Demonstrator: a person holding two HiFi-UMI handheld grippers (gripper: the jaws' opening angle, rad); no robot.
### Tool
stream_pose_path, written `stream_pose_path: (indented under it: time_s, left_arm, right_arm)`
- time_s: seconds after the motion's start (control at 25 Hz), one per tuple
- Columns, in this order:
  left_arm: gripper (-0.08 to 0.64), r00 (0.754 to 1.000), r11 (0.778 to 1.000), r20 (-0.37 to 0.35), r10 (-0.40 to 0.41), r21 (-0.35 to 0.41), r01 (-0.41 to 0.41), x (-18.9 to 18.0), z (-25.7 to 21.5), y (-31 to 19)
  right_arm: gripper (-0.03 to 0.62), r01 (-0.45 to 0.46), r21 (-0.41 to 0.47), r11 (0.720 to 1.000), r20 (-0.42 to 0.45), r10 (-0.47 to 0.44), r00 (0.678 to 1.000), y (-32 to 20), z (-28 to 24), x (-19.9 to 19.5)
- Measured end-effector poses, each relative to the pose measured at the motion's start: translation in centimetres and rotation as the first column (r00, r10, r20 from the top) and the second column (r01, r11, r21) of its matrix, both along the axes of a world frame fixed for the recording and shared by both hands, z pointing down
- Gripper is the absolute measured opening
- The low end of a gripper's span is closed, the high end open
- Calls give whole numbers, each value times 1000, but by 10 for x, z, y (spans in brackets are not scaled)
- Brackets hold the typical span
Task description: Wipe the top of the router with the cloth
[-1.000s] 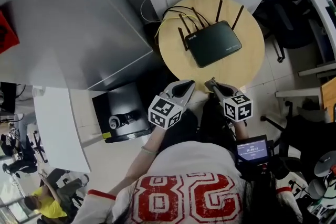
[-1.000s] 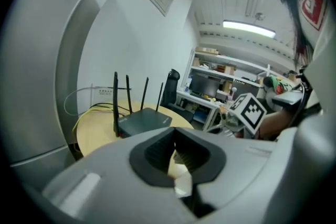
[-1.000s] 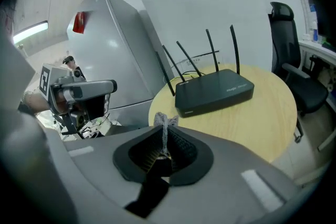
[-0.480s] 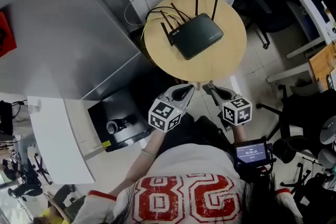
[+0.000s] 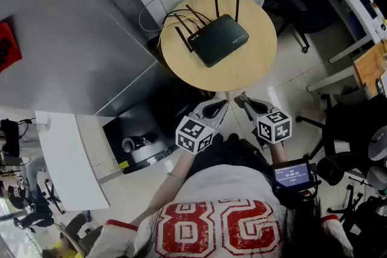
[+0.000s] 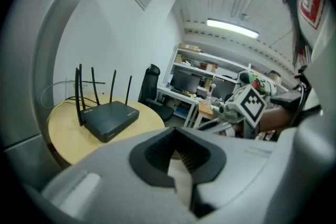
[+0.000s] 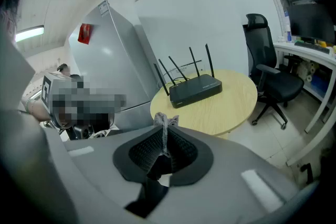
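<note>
Right gripper [image 7: 164, 129]: jaws closed on the cloth [image 7: 165, 122], with a grey tuft sticking up between them. Left gripper [image 6: 176, 132]: jaws closed, nothing in them.

Router [image 5: 219, 39] sits on the round tabletop [image 5: 245, 72], a bit toward its 11 o'clock side. Antennas are up along the far long edge. In the head view its long axis runs roughly 8-to-2 o'clock.

Both grippers are held off the tabletop, just past its 6 o'clock rim and well apart from the router. Nothing is touching it, so wiping doesn't look started.

Key relation: from the right jaws the router lies at about 11 o'clock in the head view. In the right gripper view it is ahead at 12–1 o'clock, near long edge facing the jaws. The two grippers are about equally far from it, but only the right one has the cloth, so I'd expect it to make the move.

My read of that move: forward and down onto the lid, then strokes along the 8-to-2 axis. It should stay on the near side, as the antennas at the far edge could snag the cloth.
</note>
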State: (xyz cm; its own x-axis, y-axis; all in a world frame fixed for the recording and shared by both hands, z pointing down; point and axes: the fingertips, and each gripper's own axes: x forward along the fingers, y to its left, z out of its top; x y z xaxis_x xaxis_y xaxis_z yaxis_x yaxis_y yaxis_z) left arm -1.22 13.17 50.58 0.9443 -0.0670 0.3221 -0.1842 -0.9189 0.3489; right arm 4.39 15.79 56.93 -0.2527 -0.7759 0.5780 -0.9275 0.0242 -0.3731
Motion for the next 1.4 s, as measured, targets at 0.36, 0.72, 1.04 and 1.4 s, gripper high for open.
stream_pose_path:
  time_s: [0.36,0.72,1.04,1.4]
  left_arm:
    - [2,997,997,-12,-72,32,72,-11,-8,-20]
    - [2,997,997,-16,-69,26,70,-12,-5,-19]
    - [2,997,997,-19,-72,31,73,-16,-8,-17]
    - [2,997,996,-19,-80,40,81,-17,-10,-18]
  right_arm:
    - [29,41,17,999,-31,-41,999,-7,-5,-7]
    - [28,-9,74,997,-30,11,999,-10,-15,2]
    - [28,-29,85,996,-20,31,999,-10,-19,2]
    - [29,33,91,995,-49,-29,998,-13,-19,-4]
